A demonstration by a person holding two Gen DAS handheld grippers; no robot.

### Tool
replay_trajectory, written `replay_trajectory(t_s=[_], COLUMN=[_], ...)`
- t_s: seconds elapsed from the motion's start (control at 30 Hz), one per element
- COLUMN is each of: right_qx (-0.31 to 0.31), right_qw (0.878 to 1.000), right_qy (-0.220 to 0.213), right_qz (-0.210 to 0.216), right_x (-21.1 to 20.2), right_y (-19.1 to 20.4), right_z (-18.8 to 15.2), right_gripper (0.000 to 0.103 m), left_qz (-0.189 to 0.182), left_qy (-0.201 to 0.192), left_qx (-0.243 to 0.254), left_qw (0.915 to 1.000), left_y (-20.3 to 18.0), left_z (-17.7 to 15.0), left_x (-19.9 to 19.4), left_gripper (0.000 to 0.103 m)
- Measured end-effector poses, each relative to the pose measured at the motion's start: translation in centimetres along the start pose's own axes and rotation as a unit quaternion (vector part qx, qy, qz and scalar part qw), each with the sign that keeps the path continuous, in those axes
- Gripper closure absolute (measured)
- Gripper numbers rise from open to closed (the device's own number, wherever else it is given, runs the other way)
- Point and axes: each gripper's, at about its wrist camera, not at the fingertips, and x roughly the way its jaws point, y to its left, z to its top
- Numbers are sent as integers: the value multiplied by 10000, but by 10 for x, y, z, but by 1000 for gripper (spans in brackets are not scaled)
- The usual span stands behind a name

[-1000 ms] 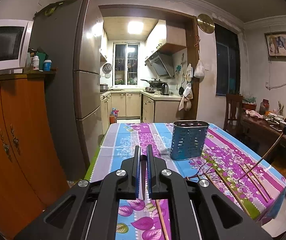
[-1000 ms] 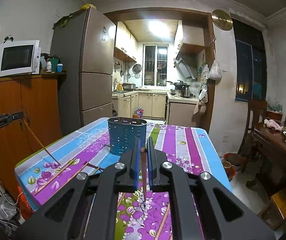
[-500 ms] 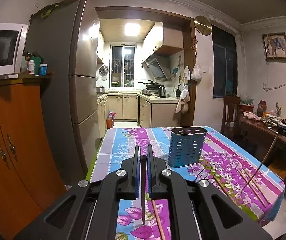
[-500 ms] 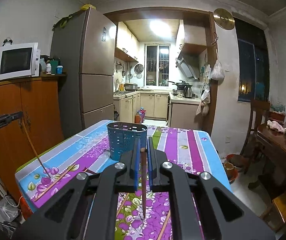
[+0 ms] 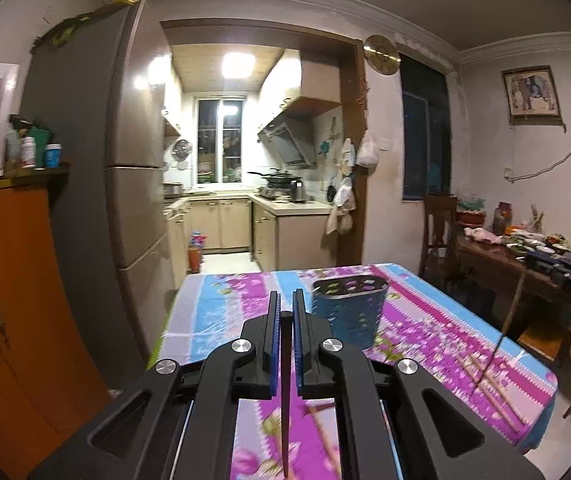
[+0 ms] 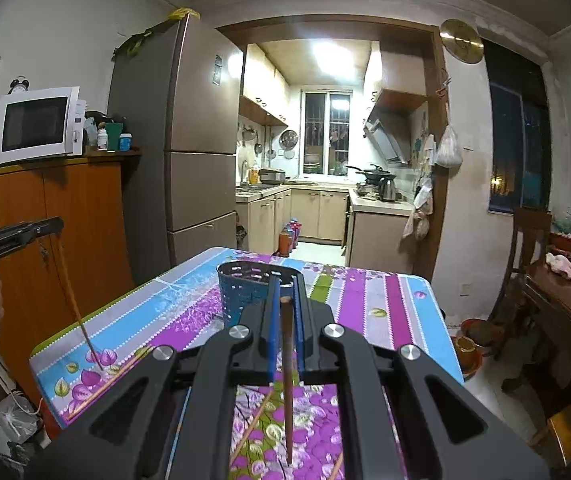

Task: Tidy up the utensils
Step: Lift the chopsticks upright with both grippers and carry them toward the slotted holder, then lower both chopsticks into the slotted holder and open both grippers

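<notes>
holder: we see one blue perforated utensil holder (image 5: 348,312) far-centre on table, contents not visible | grip: left gripper (image 5: 285,308) clamps one dark chopstick (image 5: 285,392), right gripper (image 6: 285,292) clamps one brown chopstick (image 6: 286,376), both hang tip-down | loose chopsticks (image 5: 493,390) near right edge, count unclear | floral tablecloth (image 6: 365,300), kitchen behind

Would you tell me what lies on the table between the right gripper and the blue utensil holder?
Nothing: in the right wrist view, the right gripper, shut on a chopstick, overlaps the blue utensil holder, with only bare floral tablecloth around its base.
</notes>
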Motion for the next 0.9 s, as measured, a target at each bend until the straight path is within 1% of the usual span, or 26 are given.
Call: replay_trajectory(t_s=[0.1,0.23,0.3,0.33,0.4,0.47,0.53,0.6,0.67,0.8,0.9], right_qx=[-40,24,39,17,20,61,198,296,425,731,839], right_qw=[9999,9991,9982,9974,9959,9942,9931,9925,9922,9929,9938], right_qy=[-68,-378,-572,-699,-888,-1071,-1152,-1180,-1173,-933,-725], right_qz=[94,194,201,179,153,108,124,100,55,77,69], right_x=[18,41,50,56,67,84,101,119,142,177,201], right_y=[0,-4,-6,-6,-7,-9,-14,-18,-23,-30,-28], right_z=[19,60,81,94,113,132,142,147,145,127,105], right_gripper=[98,98,98,98,98,98,98,98,98,98,98], left_qz=[-264,-513,-548,-566,-567,-533,-523,-584,-611,-582,-617], left_qy=[-52,-233,-456,-521,-812,-998,-1106,-1160,-1124,-948,-791], left_qx=[87,125,181,158,157,171,118,92,50,26,18], left_qw=[9996,9983,9973,9969,9950,9934,9924,9915,9918,9938,9950], left_y=[-12,-24,-32,-34,-39,-46,-51,-57,-60,-61,-62], left_z=[20,58,86,95,122,140,150,154,151,129,104], left_x=[25,60,78,83,100,117,139,159,183,224,248], left_gripper=[96,96,96,96,96,96,96,96,96,96,96])
